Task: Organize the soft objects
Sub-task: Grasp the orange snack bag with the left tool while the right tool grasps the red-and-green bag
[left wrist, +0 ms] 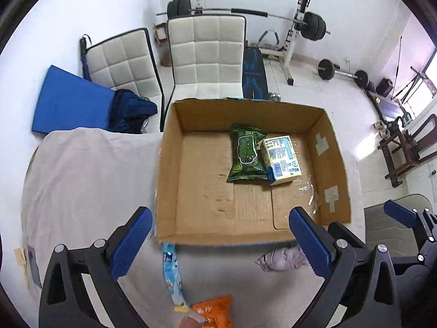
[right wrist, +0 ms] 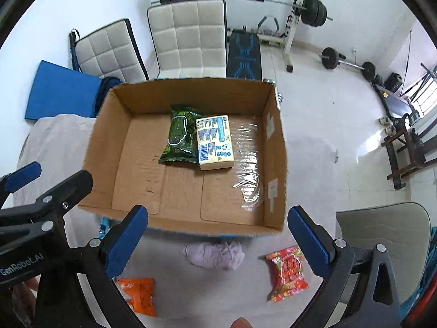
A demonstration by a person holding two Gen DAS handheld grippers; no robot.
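Right claw (right wrist: pixel 217 239): spread, empty, above desk (right wrist: pixel 308 158) edge | lilac cloth (right wrist: pixel 215 254): just below and between its fingers, long axis crosswise | red packet (right wrist: pixel 286 276): to its right | orange packet (right wrist: pixel 140 293): nearer left claw (left wrist: pixel 220 235), also spread, empty | box (right wrist: pixel 188 228): straight ahead, holding green packet (right wrist: pixel 180 134), yellow pack (right wrist: pixel 215 142).

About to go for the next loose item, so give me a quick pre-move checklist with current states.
1. Left gripper open, nothing held: ok.
2. Right gripper open, nothing held: ok.
3. Cardboard box has bare floor space left: ok.
4. Green packet and yellow pack already inside box: ok.
5. Lilac cloth, red packet, orange packet lie apart outside the box: ok.
6. Blue strip free of the box edge: cannot tell.
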